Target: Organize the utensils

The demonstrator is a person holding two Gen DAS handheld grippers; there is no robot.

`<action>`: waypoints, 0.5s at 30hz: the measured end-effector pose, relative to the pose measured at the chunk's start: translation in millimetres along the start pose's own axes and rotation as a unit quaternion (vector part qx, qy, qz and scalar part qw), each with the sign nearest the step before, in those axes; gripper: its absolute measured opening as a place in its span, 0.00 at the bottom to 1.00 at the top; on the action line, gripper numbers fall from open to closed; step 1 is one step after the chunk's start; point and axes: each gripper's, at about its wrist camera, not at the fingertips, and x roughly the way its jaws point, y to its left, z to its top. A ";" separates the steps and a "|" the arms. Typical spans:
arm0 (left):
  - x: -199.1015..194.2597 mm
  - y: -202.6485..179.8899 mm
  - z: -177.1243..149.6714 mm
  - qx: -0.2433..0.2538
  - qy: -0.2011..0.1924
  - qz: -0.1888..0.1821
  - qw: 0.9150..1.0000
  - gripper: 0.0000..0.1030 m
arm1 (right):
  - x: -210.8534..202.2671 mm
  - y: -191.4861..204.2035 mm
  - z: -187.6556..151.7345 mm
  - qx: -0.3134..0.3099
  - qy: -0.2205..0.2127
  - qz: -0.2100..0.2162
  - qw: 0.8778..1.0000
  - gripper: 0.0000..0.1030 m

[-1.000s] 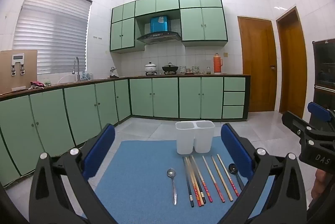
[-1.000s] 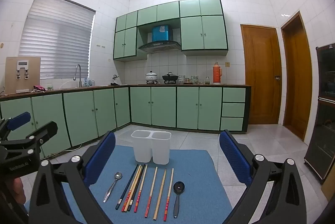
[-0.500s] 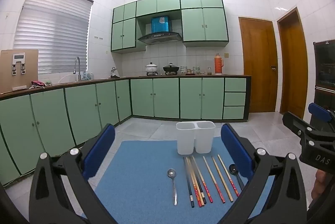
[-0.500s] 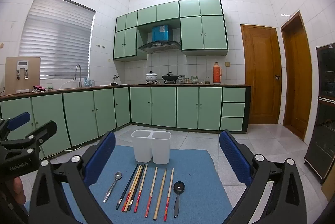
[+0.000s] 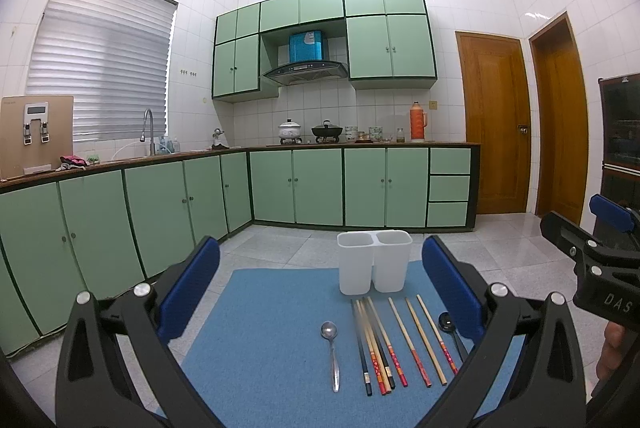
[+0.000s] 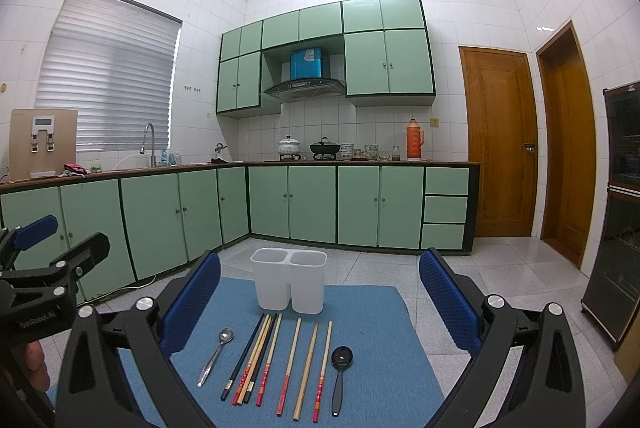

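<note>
White plastic two-compartment holder (image 6: 288,284) stands empty behind the chopsticks (image 6: 276,358) and spoons; nothing has moved, both hand-held grippers (image 5: 320,296) (image 6: 320,298) still hover open, sorting unstarted.

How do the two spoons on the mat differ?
The silver spoon is shiny metal, at the left end of the row; the black spoon is dark, with a rounder bowl, at the right end. Both lie flat on the blue mat, bowls toward the white holder.

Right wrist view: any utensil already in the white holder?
No: both compartments of the white holder look empty, while the silver spoon, the chopsticks and the black spoon lie on the blue mat.
</note>
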 end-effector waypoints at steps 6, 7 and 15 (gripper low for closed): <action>-0.2 -0.5 0.5 0.000 0.000 0.000 1.000 0.95 | 0.1 0.0 -0.1 0.000 0.001 0.000 1.000 0.94; -0.3 -0.3 0.5 0.000 0.000 0.000 1.000 0.95 | 0.1 0.0 0.0 0.000 0.001 0.000 1.000 0.94; -4.3 2.6 5.6 0.001 -0.001 0.003 1.000 0.95 | 0.4 0.2 -0.4 0.000 0.000 0.000 1.000 0.94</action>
